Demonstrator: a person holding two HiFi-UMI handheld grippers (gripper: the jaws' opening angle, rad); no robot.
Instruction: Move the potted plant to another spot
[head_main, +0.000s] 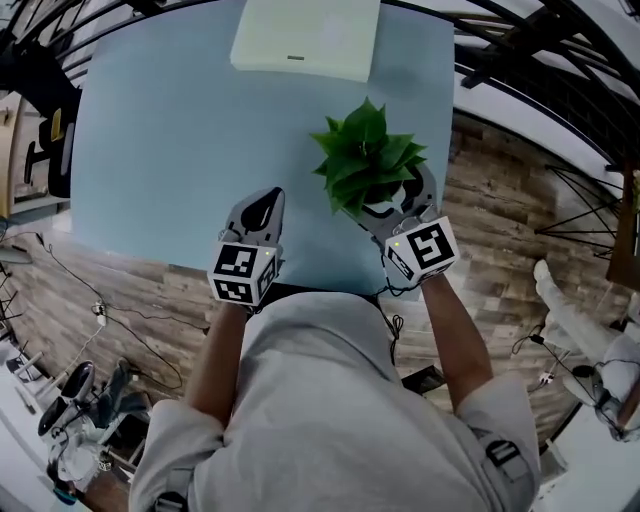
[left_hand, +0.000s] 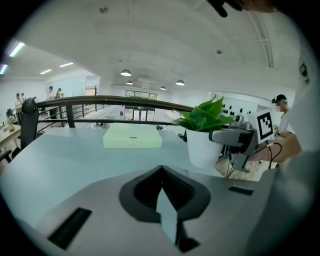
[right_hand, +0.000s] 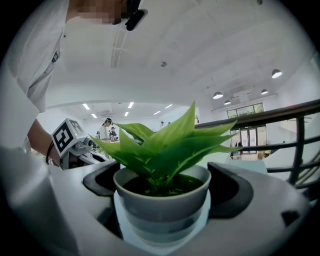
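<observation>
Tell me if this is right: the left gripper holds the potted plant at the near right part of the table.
No: the right gripper holds the potted plant, its fingers on both sides of it, as the right gripper view shows. The left gripper is shut, empty.

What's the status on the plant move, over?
Right gripper shut on potted plant, upright. Left gripper shut, empty. Flat box far across the table, well apart.

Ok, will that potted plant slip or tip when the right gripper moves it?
The potted plant is probably light: the right gripper alone clamps its small pot. The smooth, tapered wall could slide if the grip eases. Its leaves spread wider than the rim, so it may tip when set down.
</observation>
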